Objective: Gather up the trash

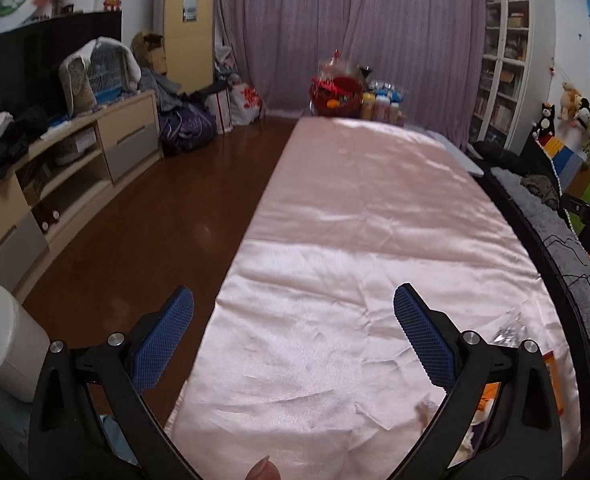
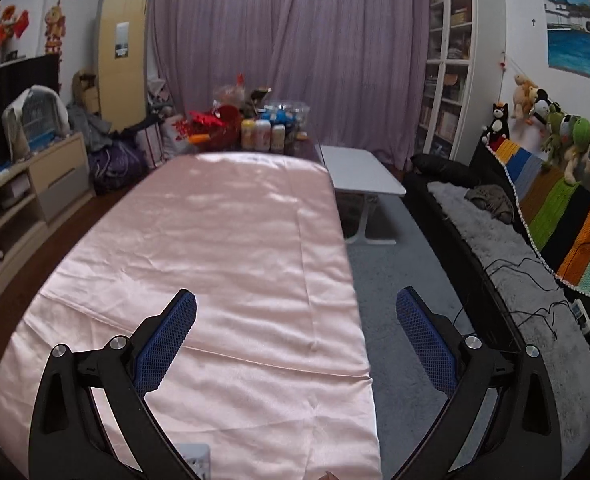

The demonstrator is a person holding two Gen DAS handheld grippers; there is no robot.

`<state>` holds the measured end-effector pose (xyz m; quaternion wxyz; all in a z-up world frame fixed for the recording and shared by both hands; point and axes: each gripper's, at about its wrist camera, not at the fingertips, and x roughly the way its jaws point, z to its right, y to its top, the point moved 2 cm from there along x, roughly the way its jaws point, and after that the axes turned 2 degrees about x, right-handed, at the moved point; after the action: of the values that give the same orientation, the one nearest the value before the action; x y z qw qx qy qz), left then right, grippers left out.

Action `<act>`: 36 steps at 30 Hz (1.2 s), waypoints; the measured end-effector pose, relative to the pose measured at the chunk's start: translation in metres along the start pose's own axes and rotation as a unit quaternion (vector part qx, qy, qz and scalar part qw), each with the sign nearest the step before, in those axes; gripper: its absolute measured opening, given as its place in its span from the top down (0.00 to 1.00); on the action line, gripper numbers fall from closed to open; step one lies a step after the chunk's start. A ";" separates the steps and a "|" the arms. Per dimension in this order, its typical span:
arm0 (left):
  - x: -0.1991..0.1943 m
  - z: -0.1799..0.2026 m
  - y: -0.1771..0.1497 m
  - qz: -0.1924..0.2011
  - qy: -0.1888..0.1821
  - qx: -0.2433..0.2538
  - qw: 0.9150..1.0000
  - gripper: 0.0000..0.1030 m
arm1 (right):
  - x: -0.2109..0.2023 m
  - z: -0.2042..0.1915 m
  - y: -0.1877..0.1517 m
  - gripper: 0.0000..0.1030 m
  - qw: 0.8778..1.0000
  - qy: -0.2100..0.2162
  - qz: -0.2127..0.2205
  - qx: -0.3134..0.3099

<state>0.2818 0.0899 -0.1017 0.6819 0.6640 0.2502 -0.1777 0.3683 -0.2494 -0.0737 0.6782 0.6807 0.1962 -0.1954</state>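
Note:
A long table under a shiny pink cloth (image 1: pixel 355 240) fills both views. In the left wrist view, trash lies at the cloth's near right corner: a crinkled clear wrapper (image 1: pixel 509 326), an orange packet (image 1: pixel 553 376) and crumpled paper bits (image 1: pixel 425 410), partly hidden behind my right finger. My left gripper (image 1: pixel 293 320) is open and empty above the cloth's near left part. My right gripper (image 2: pixel 295 320) is open and empty above the cloth's near right edge. A small white item (image 2: pixel 195 456) shows at the bottom edge of the right wrist view.
A white bin (image 1: pixel 3 340) stands on the brown floor left of the table. Bottles and red bags (image 2: pixel 255 128) crowd the table's far end. A TV cabinet (image 1: pixel 75 160) lines the left wall. A small white table (image 2: pixel 359 176) and a dark sofa (image 2: pixel 495 248) stand on the right.

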 end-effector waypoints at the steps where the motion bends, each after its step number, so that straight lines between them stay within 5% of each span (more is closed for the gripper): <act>1: -0.022 0.003 0.007 0.026 -0.003 0.006 1.000 0.08 | -0.024 0.002 0.004 0.03 1.000 0.019 0.011 0.008; 4: -0.082 0.012 0.020 0.078 -0.010 0.010 0.997 0.08 | -0.089 0.002 0.005 0.03 0.994 0.102 0.037 0.003; 6: -0.106 0.018 0.023 0.081 -0.020 0.009 0.997 0.08 | -0.113 0.002 -0.003 0.03 0.993 0.091 0.072 -0.017; 8: -0.125 0.022 0.016 0.078 -0.037 0.004 0.996 0.08 | -0.108 0.004 -0.013 0.03 0.997 0.046 0.063 -0.021; 11: -0.150 0.030 0.002 0.082 -0.040 0.013 0.996 0.08 | -0.090 0.008 -0.037 0.03 0.998 0.062 0.029 -0.010; 15: -0.172 0.031 -0.017 0.101 -0.031 0.015 0.994 0.08 | -0.091 0.010 -0.056 0.03 0.992 0.101 0.081 -0.012; 18: -0.170 0.027 -0.027 0.081 -0.032 -0.003 0.996 0.08 | -0.039 0.018 -0.070 0.03 0.978 0.200 -0.014 0.054; 26: -0.156 0.024 -0.048 0.040 -0.038 -0.023 0.998 0.08 | -0.012 0.003 -0.104 0.03 0.980 0.185 -0.042 0.059; 31: -0.166 0.024 -0.049 0.040 -0.037 -0.029 0.998 0.08 | -0.092 0.008 -0.087 0.03 0.991 0.123 0.030 0.050; 36: -0.193 0.029 -0.044 0.053 -0.040 -0.025 0.997 0.08 | -0.212 0.002 -0.074 0.03 0.973 0.212 0.055 0.073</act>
<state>0.1029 0.0409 -0.0262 0.7160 0.6516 0.1913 -0.1619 0.1495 -0.2511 -0.0232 0.5792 0.7640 0.2833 -0.0230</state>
